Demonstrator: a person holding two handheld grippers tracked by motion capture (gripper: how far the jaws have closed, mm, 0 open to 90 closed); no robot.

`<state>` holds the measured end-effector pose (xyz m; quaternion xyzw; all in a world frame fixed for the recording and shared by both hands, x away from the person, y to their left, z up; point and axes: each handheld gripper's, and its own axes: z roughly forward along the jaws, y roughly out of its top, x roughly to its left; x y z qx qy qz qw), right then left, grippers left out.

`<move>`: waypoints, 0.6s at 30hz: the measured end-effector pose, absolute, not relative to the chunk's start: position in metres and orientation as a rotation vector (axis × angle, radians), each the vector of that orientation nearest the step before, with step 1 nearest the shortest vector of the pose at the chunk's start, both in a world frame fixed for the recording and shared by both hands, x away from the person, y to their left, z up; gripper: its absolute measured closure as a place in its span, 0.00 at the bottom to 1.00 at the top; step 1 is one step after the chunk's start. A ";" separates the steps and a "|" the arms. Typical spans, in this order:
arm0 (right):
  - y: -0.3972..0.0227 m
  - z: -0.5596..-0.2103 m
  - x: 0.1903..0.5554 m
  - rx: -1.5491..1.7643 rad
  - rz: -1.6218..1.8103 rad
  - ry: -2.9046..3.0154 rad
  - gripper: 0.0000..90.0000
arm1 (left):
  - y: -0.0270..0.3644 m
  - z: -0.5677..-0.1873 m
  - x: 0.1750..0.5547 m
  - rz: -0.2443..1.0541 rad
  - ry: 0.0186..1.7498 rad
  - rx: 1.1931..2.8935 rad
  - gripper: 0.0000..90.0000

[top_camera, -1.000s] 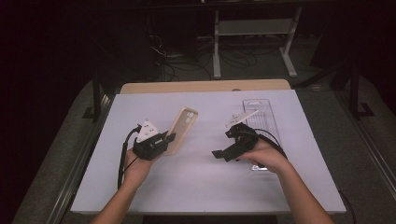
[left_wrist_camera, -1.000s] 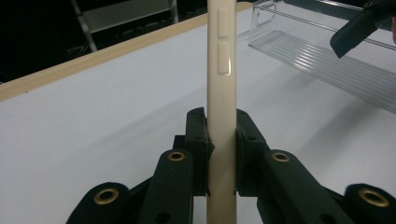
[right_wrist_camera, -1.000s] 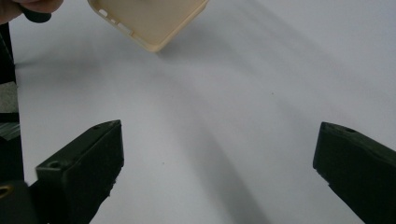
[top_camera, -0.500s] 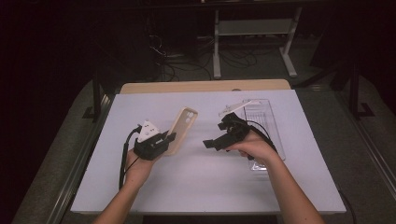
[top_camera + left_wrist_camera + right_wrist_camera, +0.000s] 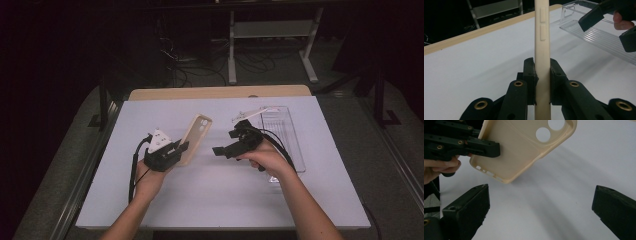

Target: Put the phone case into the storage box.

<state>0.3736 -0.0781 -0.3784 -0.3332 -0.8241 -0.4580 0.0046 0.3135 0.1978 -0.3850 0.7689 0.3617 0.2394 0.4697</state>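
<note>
Left claw (image 5: 184, 148) clamps the phone case (image 5: 196, 138) upright; we bring the right claw (image 5: 220, 150), jaws wide, alongside for handover.

1. From above the person's side, we look forward and down on the whole white surface (image 5: 225, 200), from some way off.
2. Riding the left tool (image 5: 167, 152), we look close along its jaws at the edge of the cream phone case (image 5: 541, 37).
3. Riding the right tool (image 5: 227, 149), we face that same phone case (image 5: 524, 147) from nearby; all three views share it.
</note>
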 end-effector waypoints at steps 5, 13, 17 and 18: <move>-0.078 -0.381 0.375 -1.038 -1.482 -2.523 0.01 | 0.197 -0.386 0.313 0.596 0.886 1.871 0.88; -0.073 -0.390 0.376 -1.067 -1.503 -2.457 0.01 | 0.191 -0.388 0.311 0.602 0.873 1.875 0.88; -0.072 -0.392 0.376 -1.078 -1.512 -2.432 0.01 | 0.188 -0.389 0.310 0.599 0.868 1.875 0.88; -0.072 -0.392 0.376 -1.086 -1.514 -2.418 0.01 | 0.187 -0.389 0.309 0.595 0.872 1.874 0.88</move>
